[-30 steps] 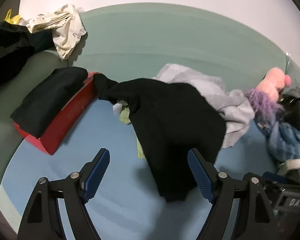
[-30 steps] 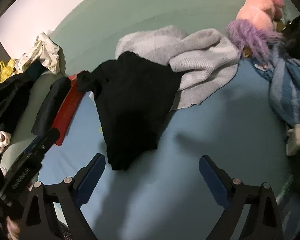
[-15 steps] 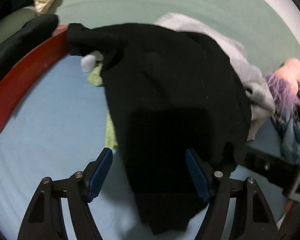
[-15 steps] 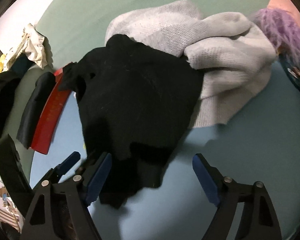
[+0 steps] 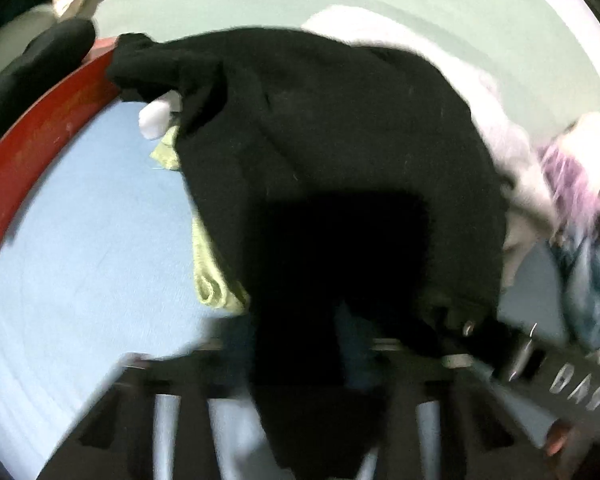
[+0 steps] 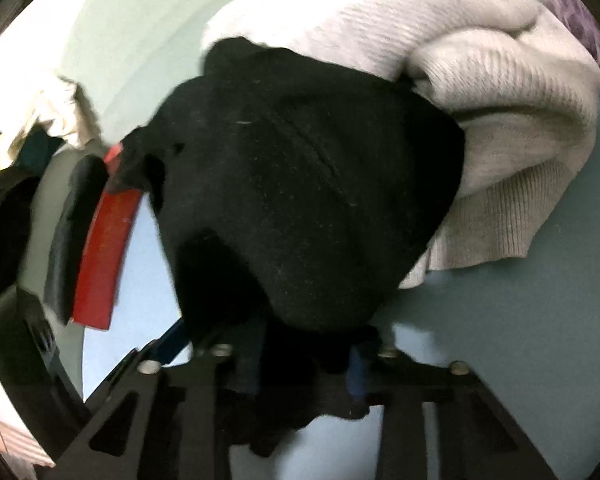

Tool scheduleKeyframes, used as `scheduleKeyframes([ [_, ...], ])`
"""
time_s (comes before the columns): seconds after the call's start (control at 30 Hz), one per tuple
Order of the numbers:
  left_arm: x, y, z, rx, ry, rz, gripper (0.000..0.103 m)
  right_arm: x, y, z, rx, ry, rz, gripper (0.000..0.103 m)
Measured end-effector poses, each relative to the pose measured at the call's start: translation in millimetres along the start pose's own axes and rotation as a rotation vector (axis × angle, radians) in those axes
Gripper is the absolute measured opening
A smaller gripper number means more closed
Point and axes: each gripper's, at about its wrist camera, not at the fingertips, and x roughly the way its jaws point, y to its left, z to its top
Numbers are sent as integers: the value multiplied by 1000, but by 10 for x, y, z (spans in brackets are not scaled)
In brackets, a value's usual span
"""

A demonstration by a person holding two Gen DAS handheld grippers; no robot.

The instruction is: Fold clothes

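**Inspector A:** Position of the black garment?

**Inspector B:** It lies heaped on the light blue sheet, filling the centre of both wrist views. Its near hem runs down to 6 o'clock in each view, into the tongs. Its far end overlaps the grey knit sweater, which sits at 1 to 2 o'clock in the right view.

**A:** Left gripper?

**B:** Fingers drawn close together with the black hem between them. The frame is motion-blurred, but the cloth passes straight through the narrow gap. Recorded as clamped on the garment.

**A:** Right gripper?

**B:** Same finding: blue pads nearly together, a fold of the black fabric pinched between them and hanging below.

**A:** Other items?

**B:** A yellow-green cloth shows from under the garment's left edge, at 8 o'clock of centre in the left view. A red box lies at 9 to 10 o'clock, a folded black item resting on it. A purple fluffy item sits at 3 o'clock, and a pale crumpled cloth at 10 o'clock in the right view.
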Motion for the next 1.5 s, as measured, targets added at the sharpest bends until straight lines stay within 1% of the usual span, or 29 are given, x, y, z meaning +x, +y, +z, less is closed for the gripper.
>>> scheduleKeyframes([
  [0.03,-31,33,3,-33,13,-31,20,-38,31,-24,-18,-7,1,22],
  [0.1,-102,86,-19,-80,32,-83,19,-128,86,-64,-33,-14,11,19],
  [0.2,-291,117,-108,-100,27,-132,18,-302,145,-94,-21,-21,51,17],
  [0.3,-498,120,-239,-87,17,-152,18,-497,230,-169,-43,-35,66,17],
  [0.4,-712,120,-433,-54,15,-151,17,-670,336,-329,-86,-38,59,17],
  [0.5,-970,184,-623,-21,5,-151,15,-811,435,-528,-135,-32,56,17],
  [0.63,-1301,413,-859,-25,13,-177,14,-1021,549,-919,-211,12,60,17],
  [0.7,-1417,513,-973,-6,40,-174,14,-1072,597,-1180,-263,47,59,17],
  [0.77,-1491,548,-1184,30,79,-171,14,-1134,590,-1496,-281,82,62,17],
  [0.8,-1531,567,-1317,64,106,-179,14,-1149,562,-1618,-271,98,72,17],
  [0.83,-1551,570,-1437,75,118,-175,14,-1158,511,-1760,-247,122,90,17],
  [0.9,-1571,613,-1682,75,145,-168,14,-1147,442,-1937,-223,154,109,17],
  [0.97,-1557,619,-1840,56,169,-169,14,-1118,365,-2106,-205,182,105,17],
  [1.07,-1550,655,-2012,37,171,-173,14,-1076,250,-2226,-179,199,104,17],
  [1.17,-1567,692,-2032,12,160,-192,14,-1128,186,-2211,-145,166,102,17],
  [1.2,-1565,703,-2027,-4,160,-201,17,-1137,191,-2190,-142,160,101,17],
  [1.27,-1557,744,-1996,-40,162,-212,21,-1182,179,-2164,-150,144,95,22],
  [1.3,-1555,750,-1965,-57,155,-219,27,-1197,172,-2145,-161,144,90,33],
  [1.33,-1578,776,-1925,-75,140,-225,33,-1207,151,-2124,-166,149,87,48],
  [1.37,-1602,812,-1883,-94,125,-231,45,-1233,107,-2077,-159,146,80,51],
  [1.4,-1632,873,-1837,-116,110,-235,56,-1258,63,-2030,-152,143,74,52],
  [1.47,-1690,995,-1744,-161,80,-244,63,-1308,-25,-1936,-138,137,61,54],
  [1.5,-1700,1056,-1695,-183,70,-241,64,-1333,-70,-1889,-131,134,55,55],
])
